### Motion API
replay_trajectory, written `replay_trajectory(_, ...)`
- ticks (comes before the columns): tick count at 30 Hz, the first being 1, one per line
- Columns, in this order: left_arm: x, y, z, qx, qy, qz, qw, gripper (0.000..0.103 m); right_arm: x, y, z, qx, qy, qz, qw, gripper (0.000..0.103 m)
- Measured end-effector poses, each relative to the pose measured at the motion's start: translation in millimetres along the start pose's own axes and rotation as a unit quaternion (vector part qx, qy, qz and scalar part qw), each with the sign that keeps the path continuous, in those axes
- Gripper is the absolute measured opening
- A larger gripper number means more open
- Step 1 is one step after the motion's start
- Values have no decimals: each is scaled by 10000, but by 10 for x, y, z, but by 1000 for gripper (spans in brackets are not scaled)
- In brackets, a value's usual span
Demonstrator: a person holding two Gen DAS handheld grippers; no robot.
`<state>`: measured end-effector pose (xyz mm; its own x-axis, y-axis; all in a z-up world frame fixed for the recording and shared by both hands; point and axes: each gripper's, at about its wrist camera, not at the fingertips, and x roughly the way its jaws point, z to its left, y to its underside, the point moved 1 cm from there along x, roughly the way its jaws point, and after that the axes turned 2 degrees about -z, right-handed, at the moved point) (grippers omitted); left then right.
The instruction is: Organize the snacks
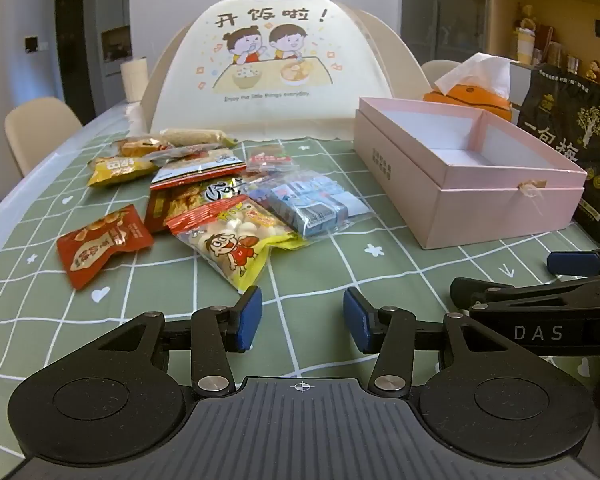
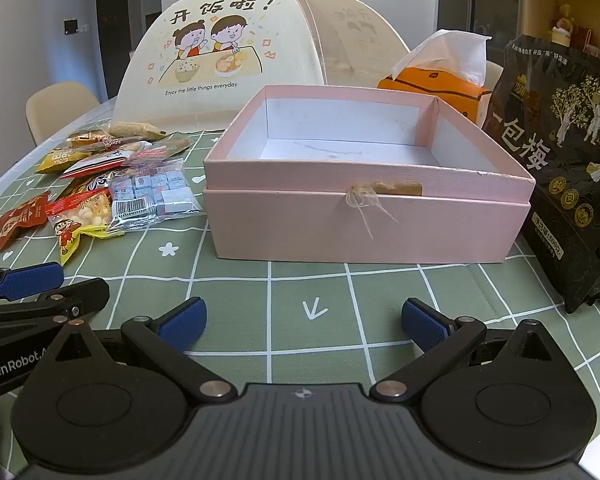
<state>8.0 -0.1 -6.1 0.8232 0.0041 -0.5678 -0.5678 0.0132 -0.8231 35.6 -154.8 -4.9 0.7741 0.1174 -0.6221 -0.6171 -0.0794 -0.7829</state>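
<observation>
pink box (image 2: 364,220): made of card, lid off, nothing inside, white inner walls; a small twine bow is on its front wall. it is the landmark for all the lines below.
desk (image 2: 312,344): covered with a green cloth with white grid lines, little hearts and flowers.
snacks (image 1: 204,196): a loose pile lying on the desk to the left of the pink box, not touching it, all outside it.
clear bag of blue candies (image 1: 312,204): the snack nearest to the pink box, at the right edge of the pile.
yellow bag with cartoon boy (image 1: 236,244): just left of the blue candies, partly under them, at the front of the pile.
red packet (image 1: 100,244): the farthest left of the pink box in the front row, a bit apart from the pile.
black bag with gold trees (image 2: 560,160): standing just to the right of the pink box, leaning.
orange tissue box (image 2: 432,84): behind the right back corner of the pink box, a white tissue sticking up.
food cover (image 1: 272,68): cream dome with a cartoon of two children, behind the pink box and the pile.
left tool (image 1: 302,320): above the desk, in front and left of the pink box, near the yellow bag; jaws partly apart, nothing between them.
right tool (image 2: 304,322): above the desk, directly in front of the pink box; jaws spread wide, nothing between them.
</observation>
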Motion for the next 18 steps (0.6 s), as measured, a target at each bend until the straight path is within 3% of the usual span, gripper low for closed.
replay_trajectory(18, -1, 1, 10, 5, -4, -4, 10000, 52, 0, 0, 1, -6, 6, 4, 10000, 103)
